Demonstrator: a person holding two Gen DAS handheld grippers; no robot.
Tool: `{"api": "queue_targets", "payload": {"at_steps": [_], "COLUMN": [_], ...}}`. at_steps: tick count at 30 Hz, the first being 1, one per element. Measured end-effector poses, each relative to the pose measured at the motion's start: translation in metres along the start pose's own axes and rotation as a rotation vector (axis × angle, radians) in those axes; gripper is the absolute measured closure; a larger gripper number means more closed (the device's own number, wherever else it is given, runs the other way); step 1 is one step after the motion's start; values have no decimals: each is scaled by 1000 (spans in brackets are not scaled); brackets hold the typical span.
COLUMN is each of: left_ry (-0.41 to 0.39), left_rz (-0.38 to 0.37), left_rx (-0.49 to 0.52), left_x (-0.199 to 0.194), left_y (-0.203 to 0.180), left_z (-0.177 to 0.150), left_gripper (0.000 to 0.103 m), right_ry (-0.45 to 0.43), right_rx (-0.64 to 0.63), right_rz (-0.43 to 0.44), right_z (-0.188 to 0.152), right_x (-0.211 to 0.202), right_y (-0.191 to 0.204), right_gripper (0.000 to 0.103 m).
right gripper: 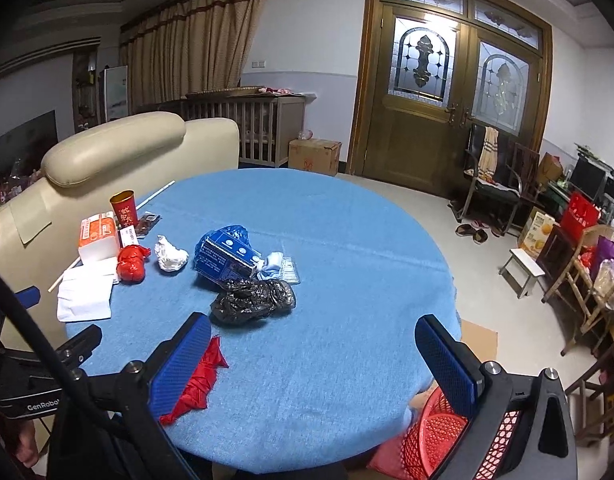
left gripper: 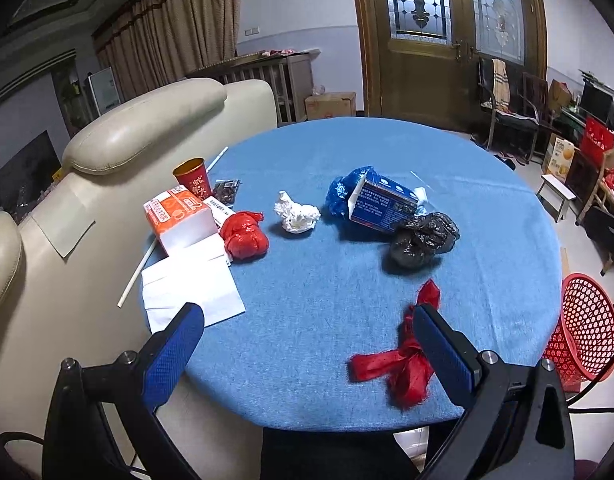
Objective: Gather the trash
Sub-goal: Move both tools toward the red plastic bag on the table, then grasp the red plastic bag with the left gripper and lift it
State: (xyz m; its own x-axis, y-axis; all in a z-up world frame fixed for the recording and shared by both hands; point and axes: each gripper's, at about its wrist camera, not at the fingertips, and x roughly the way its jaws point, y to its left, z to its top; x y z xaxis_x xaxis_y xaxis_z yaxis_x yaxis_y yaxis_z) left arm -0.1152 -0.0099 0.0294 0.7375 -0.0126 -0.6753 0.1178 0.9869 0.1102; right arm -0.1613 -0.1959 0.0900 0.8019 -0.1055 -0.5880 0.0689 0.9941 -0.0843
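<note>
Both grippers hang spread and empty at the near edge of a round blue table.

Nearest, between the left gripper and the right gripper, lies a knotted red plastic bag, its long axis running away from the rim. Beyond it sit a crumpled black bag, a blue carton, white tissue and a red wad. A red mesh basket stands on the floor just right of the table.

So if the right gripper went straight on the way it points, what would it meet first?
Probably bare tablecloth: the open right gripper has nothing between its fingers. The black bag lies left of that line and the red scrap by the left finger. Depth is uncertain.
</note>
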Motion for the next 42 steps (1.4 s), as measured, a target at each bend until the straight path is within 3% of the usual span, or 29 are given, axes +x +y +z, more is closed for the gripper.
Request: {"api": "queue_targets", "payload": {"at_steps": [42], "left_ry": [-32], "left_rz": [7], "left_rx": [25], "left_x": [-8], "left_y": [-7], "left_z": [4], "left_gripper": [0], "right_ry": [45], "right_rx": [22], "right_rz": [26], "right_z": [-6], "right_x": [12], "right_y": [-4], "right_gripper": [0]}}
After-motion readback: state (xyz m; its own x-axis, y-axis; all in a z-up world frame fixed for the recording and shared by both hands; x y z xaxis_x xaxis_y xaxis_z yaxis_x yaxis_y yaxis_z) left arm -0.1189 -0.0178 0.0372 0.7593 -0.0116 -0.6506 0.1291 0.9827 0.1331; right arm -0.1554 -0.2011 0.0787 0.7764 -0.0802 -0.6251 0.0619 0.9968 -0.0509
